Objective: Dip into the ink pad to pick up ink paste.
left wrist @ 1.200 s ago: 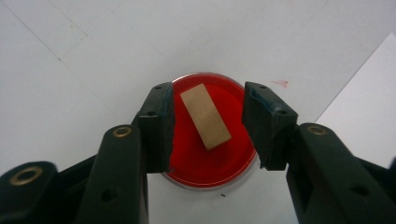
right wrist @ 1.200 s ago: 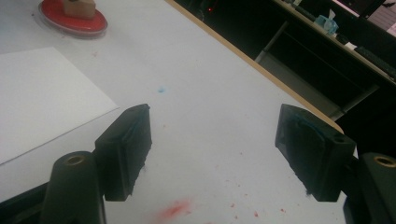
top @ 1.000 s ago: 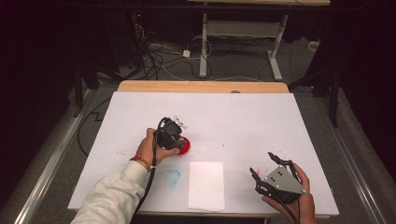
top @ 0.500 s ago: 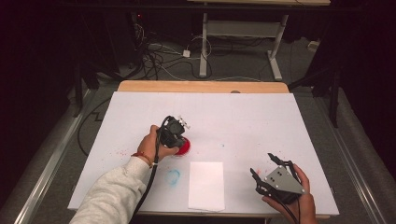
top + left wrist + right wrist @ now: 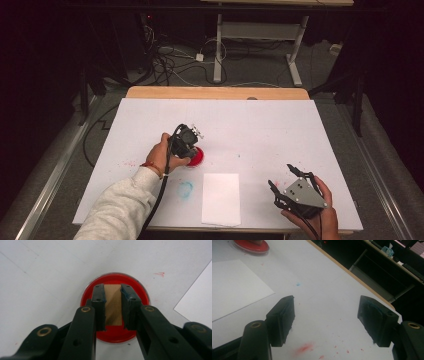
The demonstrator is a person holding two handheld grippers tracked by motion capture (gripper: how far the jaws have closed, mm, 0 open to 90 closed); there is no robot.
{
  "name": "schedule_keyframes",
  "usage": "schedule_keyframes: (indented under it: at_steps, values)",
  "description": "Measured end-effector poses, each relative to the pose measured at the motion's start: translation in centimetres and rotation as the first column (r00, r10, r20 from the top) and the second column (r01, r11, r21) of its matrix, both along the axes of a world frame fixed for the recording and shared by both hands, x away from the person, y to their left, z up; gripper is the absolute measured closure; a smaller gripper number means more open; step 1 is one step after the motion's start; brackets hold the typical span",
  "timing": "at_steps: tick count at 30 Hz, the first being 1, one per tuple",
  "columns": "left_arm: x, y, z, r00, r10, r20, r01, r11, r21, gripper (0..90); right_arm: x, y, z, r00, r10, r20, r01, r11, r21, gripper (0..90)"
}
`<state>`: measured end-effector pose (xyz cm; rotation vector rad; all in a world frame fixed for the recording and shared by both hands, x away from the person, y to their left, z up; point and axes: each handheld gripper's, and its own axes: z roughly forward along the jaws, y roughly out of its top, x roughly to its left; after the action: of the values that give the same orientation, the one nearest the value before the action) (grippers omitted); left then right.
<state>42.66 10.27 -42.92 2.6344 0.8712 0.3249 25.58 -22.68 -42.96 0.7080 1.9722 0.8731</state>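
Your left gripper (image 5: 113, 307) points straight down over the round red ink pad (image 5: 115, 332), and its jaws have just been closing: they now clamp a small rectangular wooden block (image 5: 113, 303) from both sides. The block stands at the middle of the red pad, which lies on the white table cover (image 5: 260, 130) just beyond the upper left corner of the blank white paper sheet (image 5: 221, 197). Your right gripper (image 5: 289, 184) hovers to the right of that sheet, well apart from the pad, jaws spread wide with nothing between them.
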Motion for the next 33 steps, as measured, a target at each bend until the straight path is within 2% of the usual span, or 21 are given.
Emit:
schedule_keyframes:
  at_steps: [1,2,7,8,11,12,15,19,21,23,25,28,33]
  values:
    - [-0.1,0.2,0.2,1.0000,0.003,0.002,-0.003,1.0000,-0.006,73.5,0.0,0.0,0.0,1.0000,0.000,0.000,0.000,1.0000,0.000,30.0]
    - [-0.2,0.4,0.6,0.9999,0.013,0.008,-0.013,0.9995,-0.031,73.5,0.0,0.0,0.0,1.0000,0.002,0.004,-0.002,1.0000,0.000,29.8]
    - [-0.6,0.8,1.9,0.9999,0.005,0.015,-0.005,0.9990,-0.045,73.5,0.0,0.0,0.1,1.0000,0.003,-0.001,-0.003,1.0000,-0.003,29.6]
    - [-0.7,0.9,2.0,0.9997,0.020,0.013,-0.019,0.9980,-0.061,73.5,0.0,0.1,0.0,1.0000,0.000,0.005,0.000,1.0000,-0.002,29.4]
    - [-0.8,1.0,2.4,0.9992,0.031,0.024,-0.029,0.9979,-0.059,73.5,0.0,0.1,0.1,1.0000,-0.002,0.009,0.002,1.0000,-0.002,29.3]
    - [-0.8,1.0,2.3,0.9995,0.027,0.015,-0.026,0.9968,-0.076,73.5,0.0,0.1,0.1,1.0000,0.001,0.009,-0.001,1.0000,-0.001,29.2]
    - [-0.8,1.0,2.2,0.9999,0.016,-0.001,-0.016,0.9963,-0.084,73.5,0.1,0.1,0.0,1.0000,0.000,0.006,0.000,1.0000,-0.001,28.5]
    - [-0.9,0.6,1.8,1.0000,0.000,0.002,0.000,0.9973,-0.073,73.5,0.0,0.1,0.0,0.9999,-0.002,0.015,0.002,1.0000,-0.003,27.9]
    - [-0.8,0.5,1.4,0.9999,-0.005,-0.010,0.004,0.9978,-0.066,73.5,0.0,0.0,0.1,0.9998,-0.010,0.020,0.010,0.9999,0.000,27.7]
    - [-0.6,0.4,0.7,0.9995,-0.003,-0.030,0.001,0.9981,-0.061,73.5,0.0,-0.1,0.1,0.9998,-0.014,0.017,0.014,0.9999,0.007,27.7]
    - [-0.3,0.5,0.0,0.9992,0.016,-0.037,-0.019,0.9977,-0.065,73.5,0.0,-0.1,0.1,0.9998,-0.014,0.014,0.014,0.9999,0.007,27.6]
    - [-0.1,0.6,-0.6,0.9985,0.019,-0.052,-0.022,0.9981,-0.058,73.5,0.0,-0.1,0.1,0.9998,-0.009,0.019,0.009,1.0000,0.000,27.6]
    - [0.0,0.7,-0.8,0.9985,0.016,-0.052,-0.020,0.9972,-0.072,73.5,0.1,0.0,0.0,0.9999,-0.008,0.009,0.008,1.0000,-0.001,27.7]
